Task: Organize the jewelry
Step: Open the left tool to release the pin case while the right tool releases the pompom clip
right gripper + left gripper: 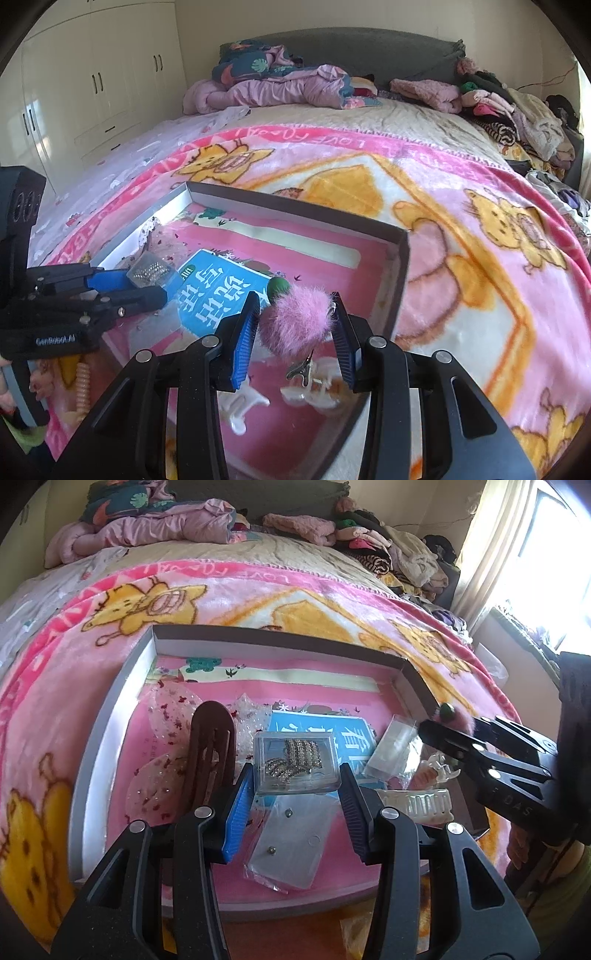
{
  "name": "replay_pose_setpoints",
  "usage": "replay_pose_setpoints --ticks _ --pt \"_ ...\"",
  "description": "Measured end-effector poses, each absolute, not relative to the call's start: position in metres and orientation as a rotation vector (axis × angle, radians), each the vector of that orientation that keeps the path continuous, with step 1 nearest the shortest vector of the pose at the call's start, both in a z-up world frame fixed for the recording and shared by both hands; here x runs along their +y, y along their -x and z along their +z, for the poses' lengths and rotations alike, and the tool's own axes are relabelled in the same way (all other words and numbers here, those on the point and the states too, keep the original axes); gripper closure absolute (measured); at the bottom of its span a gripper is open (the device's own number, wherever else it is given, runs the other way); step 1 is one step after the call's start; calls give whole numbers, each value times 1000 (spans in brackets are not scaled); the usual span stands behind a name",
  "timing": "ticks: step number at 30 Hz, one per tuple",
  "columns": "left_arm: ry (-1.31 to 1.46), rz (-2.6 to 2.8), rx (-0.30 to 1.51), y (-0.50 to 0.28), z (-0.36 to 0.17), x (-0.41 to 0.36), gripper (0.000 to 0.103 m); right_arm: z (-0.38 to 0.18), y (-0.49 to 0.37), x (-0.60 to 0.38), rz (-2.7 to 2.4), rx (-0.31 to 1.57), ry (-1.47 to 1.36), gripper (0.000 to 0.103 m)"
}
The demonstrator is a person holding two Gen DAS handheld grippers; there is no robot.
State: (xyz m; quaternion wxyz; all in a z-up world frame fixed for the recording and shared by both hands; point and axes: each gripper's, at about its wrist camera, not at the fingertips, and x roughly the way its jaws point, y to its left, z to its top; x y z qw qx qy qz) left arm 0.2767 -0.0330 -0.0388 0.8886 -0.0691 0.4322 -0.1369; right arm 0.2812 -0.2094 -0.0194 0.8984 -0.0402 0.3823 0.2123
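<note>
A shallow grey box with a pink floor lies on the bed. My left gripper is shut on a clear plastic case of rhinestone jewelry, just above the box floor. My right gripper is shut on a pink fluffy pom-pom hair clip with a green bead and a metal clip hanging below it. It holds it above the box's right side; it also shows in the left wrist view. A brown hair clip stands left of the case.
In the box lie a clear bag with stud earrings, a blue card, small clear bags, white claw clips and lace pieces. A pink cartoon blanket covers the bed. Clothes pile at the headboard.
</note>
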Motion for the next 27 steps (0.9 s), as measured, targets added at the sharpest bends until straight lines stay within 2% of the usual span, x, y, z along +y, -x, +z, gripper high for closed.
replay_pose_setpoints --ticks 20,27 --pt "138 -291 911 -278 -50 -29 66 -36 -304 -193 421 845 94 66" --pt "130 -281 913 -276 -50 -28 66 -35 -302 -194 436 852 73 63"
